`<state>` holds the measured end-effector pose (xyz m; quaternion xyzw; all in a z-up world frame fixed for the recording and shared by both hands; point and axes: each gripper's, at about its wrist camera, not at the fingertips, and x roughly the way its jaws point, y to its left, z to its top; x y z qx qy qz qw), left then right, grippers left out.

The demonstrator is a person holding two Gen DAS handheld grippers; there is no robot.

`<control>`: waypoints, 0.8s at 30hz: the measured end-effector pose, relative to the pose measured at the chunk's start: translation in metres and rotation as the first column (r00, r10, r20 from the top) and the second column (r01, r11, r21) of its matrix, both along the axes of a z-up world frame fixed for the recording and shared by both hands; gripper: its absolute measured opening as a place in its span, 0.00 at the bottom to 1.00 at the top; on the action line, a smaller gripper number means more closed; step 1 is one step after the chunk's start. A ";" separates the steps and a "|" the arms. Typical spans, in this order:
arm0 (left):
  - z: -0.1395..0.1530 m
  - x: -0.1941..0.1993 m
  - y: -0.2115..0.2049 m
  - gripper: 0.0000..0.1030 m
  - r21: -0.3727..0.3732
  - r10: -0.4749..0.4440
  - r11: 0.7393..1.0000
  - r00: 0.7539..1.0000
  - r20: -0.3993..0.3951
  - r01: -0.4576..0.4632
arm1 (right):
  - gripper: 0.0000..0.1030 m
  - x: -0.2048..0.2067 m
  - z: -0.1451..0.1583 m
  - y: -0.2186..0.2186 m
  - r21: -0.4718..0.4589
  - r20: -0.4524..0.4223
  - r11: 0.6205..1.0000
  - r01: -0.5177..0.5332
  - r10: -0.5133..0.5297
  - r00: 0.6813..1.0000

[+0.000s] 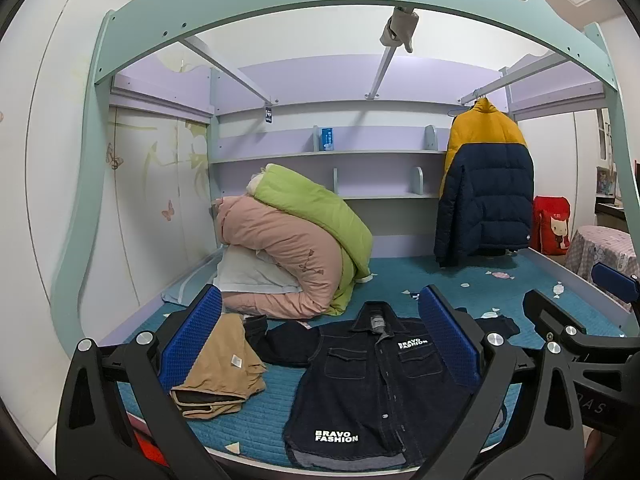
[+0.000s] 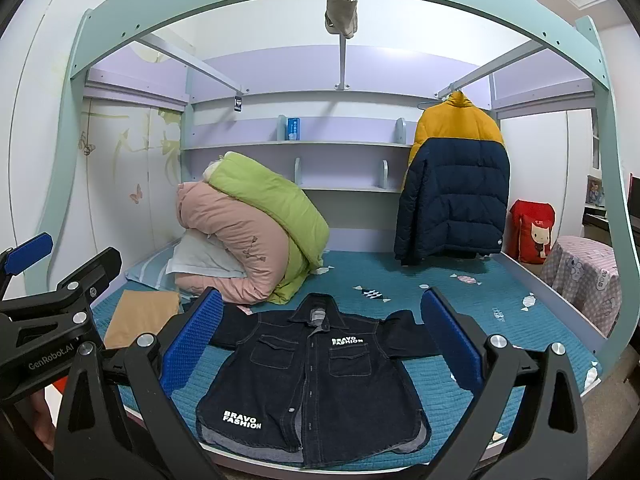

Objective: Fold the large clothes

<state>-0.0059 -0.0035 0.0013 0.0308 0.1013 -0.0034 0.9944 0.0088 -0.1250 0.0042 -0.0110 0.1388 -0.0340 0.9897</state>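
A dark denim shirt (image 2: pixel 312 376) is laid flat, front up and sleeves spread, at the near edge of the bed (image 2: pixel 460 292). The left tongs (image 1: pixel 320 344) and the right tongs (image 2: pixel 320 344) are held above that edge, both spread wide with nothing gripped. Folded tan trousers (image 1: pixel 220 372) are seen just left of the shirt; rolled quilts (image 1: pixel 296 240) are piled behind.

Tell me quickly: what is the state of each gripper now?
Left gripper: open, holding nothing.
Right gripper: open, holding nothing.
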 end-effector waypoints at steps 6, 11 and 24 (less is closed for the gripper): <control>-0.001 -0.002 0.003 0.96 -0.003 0.002 1.000 1.000 -0.002 -0.002 | 0.93 0.001 0.001 0.004 -0.001 -0.001 1.000 -0.003 0.003 1.000; -0.003 0.000 0.008 0.96 0.002 0.007 1.000 1.000 0.000 -0.007 | 0.93 0.006 0.001 0.006 0.004 -0.004 1.000 -0.008 0.008 1.000; -0.010 0.010 0.011 0.95 0.016 0.031 0.999 0.999 -0.007 -0.031 | 0.93 0.015 -0.006 0.007 0.018 -0.015 1.000 -0.022 0.023 1.000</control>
